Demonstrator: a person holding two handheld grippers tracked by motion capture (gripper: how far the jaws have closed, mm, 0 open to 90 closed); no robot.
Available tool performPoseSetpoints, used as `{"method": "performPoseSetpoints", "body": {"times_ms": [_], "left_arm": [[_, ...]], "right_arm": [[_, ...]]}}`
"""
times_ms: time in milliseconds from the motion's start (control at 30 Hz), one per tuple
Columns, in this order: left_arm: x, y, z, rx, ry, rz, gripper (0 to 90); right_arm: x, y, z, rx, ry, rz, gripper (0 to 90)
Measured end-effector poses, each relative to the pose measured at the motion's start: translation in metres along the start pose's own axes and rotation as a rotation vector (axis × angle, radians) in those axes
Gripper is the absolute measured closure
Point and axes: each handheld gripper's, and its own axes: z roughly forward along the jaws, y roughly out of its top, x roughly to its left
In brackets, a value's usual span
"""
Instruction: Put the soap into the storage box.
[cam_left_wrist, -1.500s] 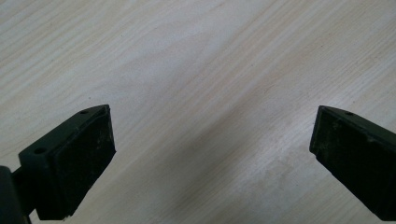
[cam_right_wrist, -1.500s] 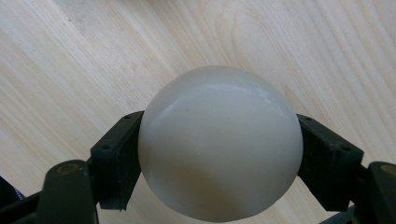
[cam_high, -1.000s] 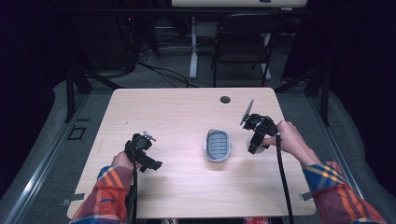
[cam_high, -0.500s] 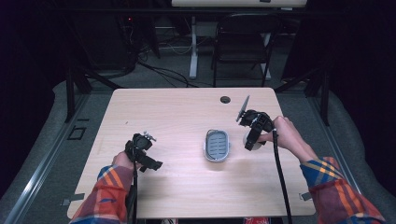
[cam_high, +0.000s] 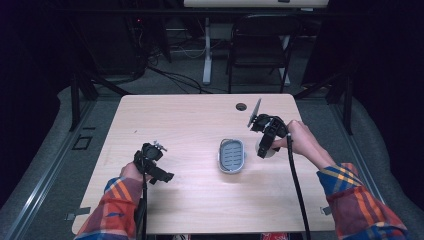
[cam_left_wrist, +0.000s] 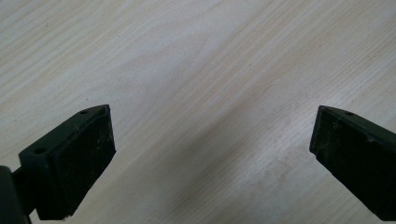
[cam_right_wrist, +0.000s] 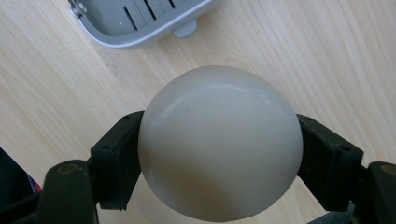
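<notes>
Writing: no brand, label or lettering can be made out on any item.
Count: one soap bar (cam_right_wrist: 219, 142), one soap dish (cam_high: 232, 156), two grippers, one table (cam_high: 190, 120).
Soap bar: white and rounded, gripped on both sides by the jaws of the right gripper (cam_high: 266, 146); it is held just beside the dish's right edge, not inside it.
Soap dish: grey, slotted, oval, set near the middle of the table; nothing is seen lying in it.
Right gripper: jaws clenched on the soap bar, pads pressed to its flanks.
Left gripper (cam_high: 159, 175): jaws released and spread wide over bare wood (cam_left_wrist: 205, 93), nothing between them; placed near the front left of the table, well apart from the dish.
Edges: a round cable hole (cam_high: 241, 106) is noted near the far edge.
Open room: bare wood is left on all sides of the dish.
</notes>
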Motion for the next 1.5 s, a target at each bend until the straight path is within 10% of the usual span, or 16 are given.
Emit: {"method": "performPoseSetpoints", "body": {"times_ms": [1500], "left_arm": [[0.000,0.000,0.000,0.001,-0.010,0.002,0.0]], "right_arm": [[0.020,0.062,0.008,-0.018,0.007,-0.088,23.5]]}}
